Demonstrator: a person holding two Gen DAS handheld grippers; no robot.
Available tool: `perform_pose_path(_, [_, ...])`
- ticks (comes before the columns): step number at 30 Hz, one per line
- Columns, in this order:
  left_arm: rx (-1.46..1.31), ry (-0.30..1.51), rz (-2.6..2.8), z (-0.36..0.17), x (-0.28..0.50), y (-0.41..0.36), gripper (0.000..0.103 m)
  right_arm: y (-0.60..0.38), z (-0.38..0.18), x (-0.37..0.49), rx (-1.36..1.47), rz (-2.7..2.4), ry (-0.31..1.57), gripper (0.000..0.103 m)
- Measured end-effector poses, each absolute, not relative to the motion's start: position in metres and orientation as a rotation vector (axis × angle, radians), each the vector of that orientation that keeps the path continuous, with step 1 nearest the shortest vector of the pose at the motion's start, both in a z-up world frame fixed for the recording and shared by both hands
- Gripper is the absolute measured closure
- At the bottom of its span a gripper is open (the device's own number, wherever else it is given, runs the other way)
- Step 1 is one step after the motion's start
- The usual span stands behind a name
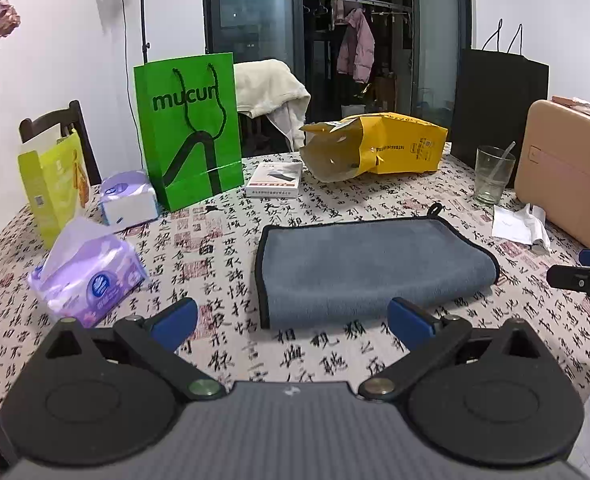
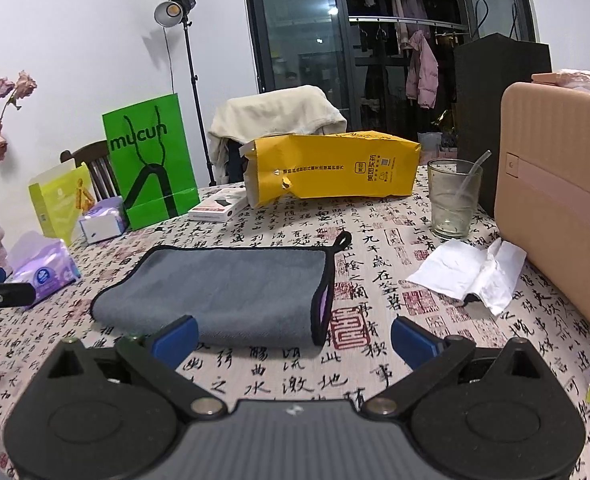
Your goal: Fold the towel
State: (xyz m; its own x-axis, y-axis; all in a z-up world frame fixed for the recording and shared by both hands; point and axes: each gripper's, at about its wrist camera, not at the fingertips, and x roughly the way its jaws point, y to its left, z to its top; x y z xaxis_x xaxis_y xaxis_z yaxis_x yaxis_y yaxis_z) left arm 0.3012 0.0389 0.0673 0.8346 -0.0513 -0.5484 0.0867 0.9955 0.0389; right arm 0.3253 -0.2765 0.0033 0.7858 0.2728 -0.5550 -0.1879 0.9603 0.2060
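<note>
**Folded towel on the table, both grippers apart from it**

We see a grey towel (image 1: 371,268) with black edging lying folded on the patterned tablecloth (image 1: 223,240), its hanging loop at the far corner. The left gripper (image 1: 293,322) hangs over the cloth in front of the towel, its blue-tipped fingers (image 1: 175,322) spread wide with nothing between them. The right gripper (image 2: 293,336) is likewise spread and holds nothing; its left fingertip overlaps the towel's near edge in the right wrist view (whether it touches the fabric we cannot tell). In the left view, part of the right gripper appears at the right margin, just beside the towel's folded end.

Behind the towel stand a green bag (image 1: 189,128), a yellow bag (image 1: 379,144) lying on its side, and a small box (image 1: 275,186) between them. To the left lie two tissue packs (image 1: 87,274), one nearer than the other. To the right stand a glass (image 2: 453,200) with a straw, a crumpled tissue (image 2: 471,274) just in front of it, and a tan case (image 2: 555,200) beside both.
</note>
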Motion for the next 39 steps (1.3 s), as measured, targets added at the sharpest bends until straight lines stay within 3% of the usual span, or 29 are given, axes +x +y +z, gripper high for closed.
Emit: perform_pose_path(39, [0.023,0.519,-0.029,0.048,0.166,0.037,0.0,-0.253,0.006,0.192,0.119,0.32,0.561,0.0])
